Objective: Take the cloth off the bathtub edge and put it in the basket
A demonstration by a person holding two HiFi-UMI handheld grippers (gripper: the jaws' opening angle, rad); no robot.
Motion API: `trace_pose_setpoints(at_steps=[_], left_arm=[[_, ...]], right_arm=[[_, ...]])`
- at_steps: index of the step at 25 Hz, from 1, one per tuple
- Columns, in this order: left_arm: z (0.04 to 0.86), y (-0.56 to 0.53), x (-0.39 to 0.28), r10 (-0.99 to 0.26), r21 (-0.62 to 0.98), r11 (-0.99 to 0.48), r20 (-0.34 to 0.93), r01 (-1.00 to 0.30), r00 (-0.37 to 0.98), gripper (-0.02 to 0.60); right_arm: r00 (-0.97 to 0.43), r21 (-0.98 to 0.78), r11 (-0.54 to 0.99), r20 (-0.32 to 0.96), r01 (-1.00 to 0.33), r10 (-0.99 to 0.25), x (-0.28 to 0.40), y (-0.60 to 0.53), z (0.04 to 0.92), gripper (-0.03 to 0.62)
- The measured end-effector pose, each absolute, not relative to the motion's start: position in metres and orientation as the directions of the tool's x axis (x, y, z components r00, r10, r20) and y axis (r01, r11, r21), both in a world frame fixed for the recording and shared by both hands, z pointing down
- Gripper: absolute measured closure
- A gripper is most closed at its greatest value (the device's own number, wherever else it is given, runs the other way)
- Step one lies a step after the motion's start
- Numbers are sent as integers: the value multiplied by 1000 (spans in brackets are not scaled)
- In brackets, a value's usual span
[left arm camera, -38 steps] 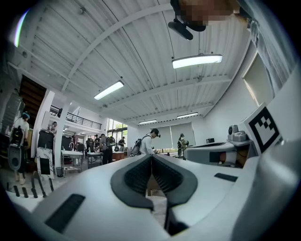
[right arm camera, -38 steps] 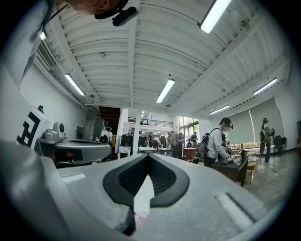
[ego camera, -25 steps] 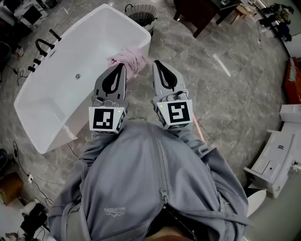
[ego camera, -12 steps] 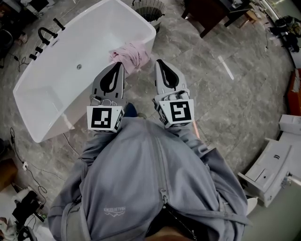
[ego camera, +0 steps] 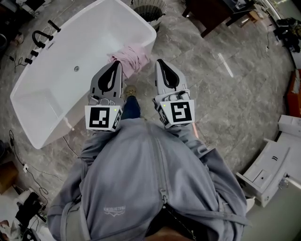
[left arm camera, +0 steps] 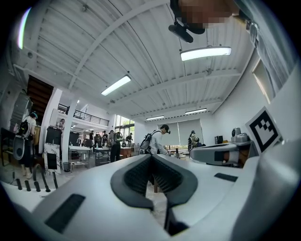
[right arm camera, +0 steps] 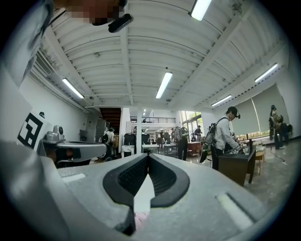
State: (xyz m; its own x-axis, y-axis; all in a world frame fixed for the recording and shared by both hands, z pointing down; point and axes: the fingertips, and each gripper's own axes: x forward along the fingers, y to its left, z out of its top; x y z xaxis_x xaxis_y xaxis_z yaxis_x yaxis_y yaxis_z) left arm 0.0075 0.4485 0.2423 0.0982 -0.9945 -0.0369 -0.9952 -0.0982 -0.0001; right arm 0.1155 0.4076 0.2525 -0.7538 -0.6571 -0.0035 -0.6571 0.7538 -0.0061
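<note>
- While held side by side before the person's chest, the left gripper and right gripper both have jaws pressed together, empty.
- Just beyond their tips, the pink cloth drapes over the bathtub edge.
- Farther off, the basket stands past the tub's end.

The basket beyond the far end of the bathtub is cut by the head view's top edge, so only its near rim shows. The tip of the left gripper covers the near-left part of the cloth. Both hands are hidden under the marker cubes and grey sleeves. In the right gripper view the cloth is only a pink sliver low between the jaws, possibly a fold. A white fixture runs off the right edge. The distant people are too small to make out.
</note>
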Motion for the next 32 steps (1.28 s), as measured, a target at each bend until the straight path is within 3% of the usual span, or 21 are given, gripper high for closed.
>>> trace_pose_setpoints(at_steps=[20,32], left_arm=[[264,258,-87,-984,9,-176,-16,-984,176,572],[285,217,-120,-993,26,-121,14,-992,121,572]], right_arm=[[-715,30,715,18,-699,-699,19,224,269,591],[-786,38,790,79,-612,-613,-8,176,300,591]])
